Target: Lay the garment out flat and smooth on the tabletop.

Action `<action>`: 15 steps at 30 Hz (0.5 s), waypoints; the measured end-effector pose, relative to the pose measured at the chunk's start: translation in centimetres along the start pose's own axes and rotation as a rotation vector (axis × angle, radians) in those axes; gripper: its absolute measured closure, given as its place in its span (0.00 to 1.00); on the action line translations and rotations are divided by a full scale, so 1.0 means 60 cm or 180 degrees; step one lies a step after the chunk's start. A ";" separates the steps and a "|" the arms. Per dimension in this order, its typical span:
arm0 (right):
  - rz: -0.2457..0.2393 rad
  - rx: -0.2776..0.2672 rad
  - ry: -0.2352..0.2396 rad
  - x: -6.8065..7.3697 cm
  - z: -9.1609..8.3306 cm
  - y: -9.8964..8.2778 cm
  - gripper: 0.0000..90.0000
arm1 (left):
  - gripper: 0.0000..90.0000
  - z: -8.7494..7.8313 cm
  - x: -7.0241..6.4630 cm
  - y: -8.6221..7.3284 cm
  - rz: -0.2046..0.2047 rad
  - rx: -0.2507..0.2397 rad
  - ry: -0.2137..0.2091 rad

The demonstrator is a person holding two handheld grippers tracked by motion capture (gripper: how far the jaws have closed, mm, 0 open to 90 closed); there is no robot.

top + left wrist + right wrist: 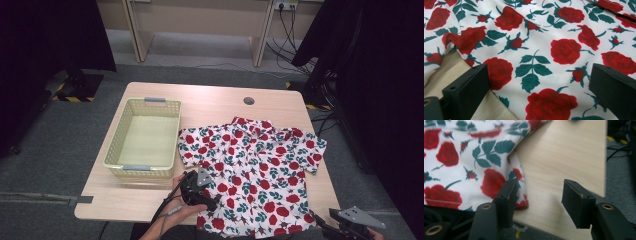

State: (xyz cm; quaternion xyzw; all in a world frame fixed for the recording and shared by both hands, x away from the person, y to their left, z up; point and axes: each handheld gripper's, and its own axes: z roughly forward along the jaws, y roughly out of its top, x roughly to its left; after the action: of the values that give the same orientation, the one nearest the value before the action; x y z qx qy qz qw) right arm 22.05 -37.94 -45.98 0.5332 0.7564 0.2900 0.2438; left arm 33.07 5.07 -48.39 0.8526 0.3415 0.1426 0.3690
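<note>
A short-sleeved shirt (252, 172) printed with red roses and green leaves lies spread flat on the right half of the light wooden desk (210, 102), just beside an empty cream basket (143, 137) that occupies the left half. The left gripper (212, 202) rests at the shirt's lower left hem, its jaws set wide over the fabric with no cloth pinched between them. The right gripper (537, 200), at the desk's near right corner, holds its jaws partly apart beside the shirt's lower right corner, bare wood between them.
</note>
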 end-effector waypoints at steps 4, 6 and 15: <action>-0.0012 -0.0145 -0.0015 0.003 0.005 0.029 0.42 | 0.02 0.001 0.000 0.001 0.0000 0.0002 -0.0003; -0.0036 -0.0207 -0.0025 0.004 0.020 0.048 0.39 | 0.02 0.001 0.000 0.001 0.0000 0.0003 -0.0001; -0.0263 -0.0226 0.0160 0.034 0.107 0.133 0.37 | 0.02 0.000 -0.002 0.000 -0.0001 0.0002 0.0000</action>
State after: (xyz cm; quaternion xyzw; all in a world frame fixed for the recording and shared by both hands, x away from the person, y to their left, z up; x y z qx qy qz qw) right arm 31.08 -32.73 -45.09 0.4851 0.7729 0.3196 0.2553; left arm 33.02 4.97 -48.39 0.8526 0.3417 0.1424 0.3688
